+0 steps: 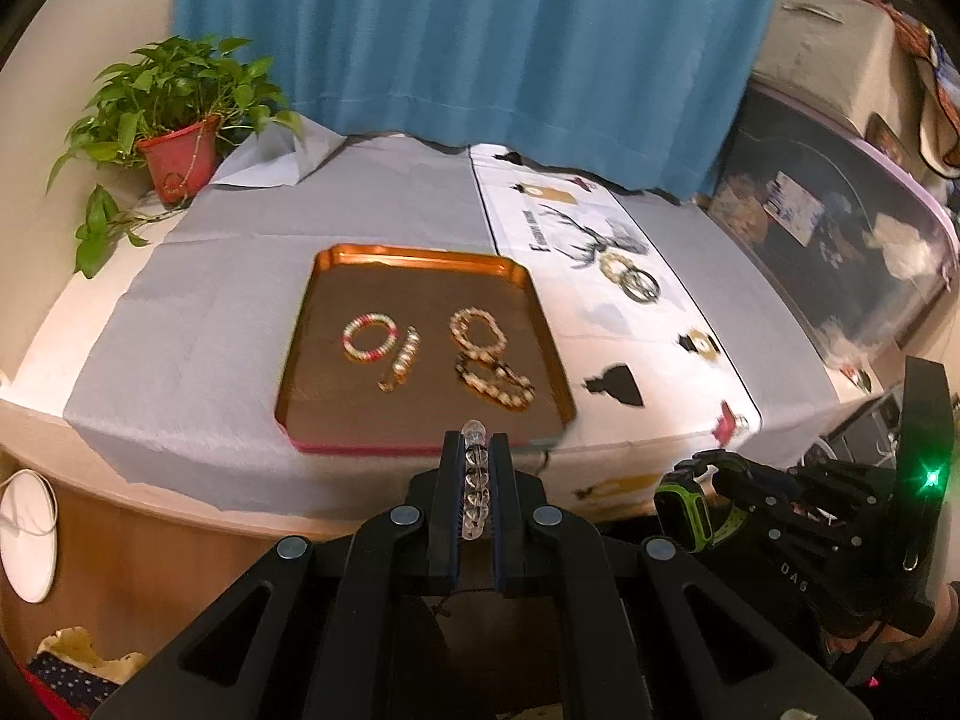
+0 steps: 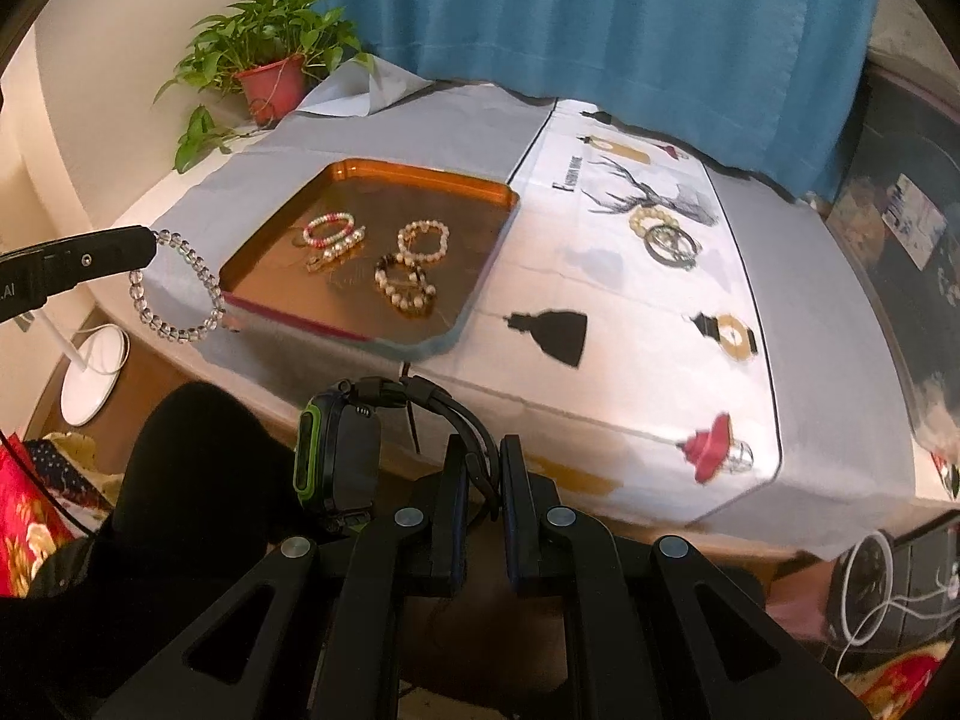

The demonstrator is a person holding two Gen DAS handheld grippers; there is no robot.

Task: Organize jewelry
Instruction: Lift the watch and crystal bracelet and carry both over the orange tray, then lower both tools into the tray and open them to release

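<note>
My left gripper [image 1: 474,441] is shut on a clear bead bracelet [image 1: 474,480]; in the right wrist view that bracelet [image 2: 180,294] hangs from the left gripper [image 2: 153,240] just off the tray's near left corner. My right gripper [image 2: 483,450] is shut on the strap of a black and green watch [image 2: 336,450], seen from the left as the watch [image 1: 684,504] beside the table edge. The copper tray [image 1: 312,312] holds a red and white bracelet [image 1: 370,337], a hair clip [image 1: 401,366] and two pearl bracelets [image 1: 477,330]. Two more bracelets [image 2: 663,234] lie on the printed cloth.
A potted plant [image 1: 174,138] stands at the table's back left corner. A blue curtain [image 1: 480,30] hangs behind. A printed white runner [image 2: 630,300] crosses the grey tablecloth. A clear storage bin [image 1: 840,252] sits to the right. Both grippers hover in front of the table's near edge.
</note>
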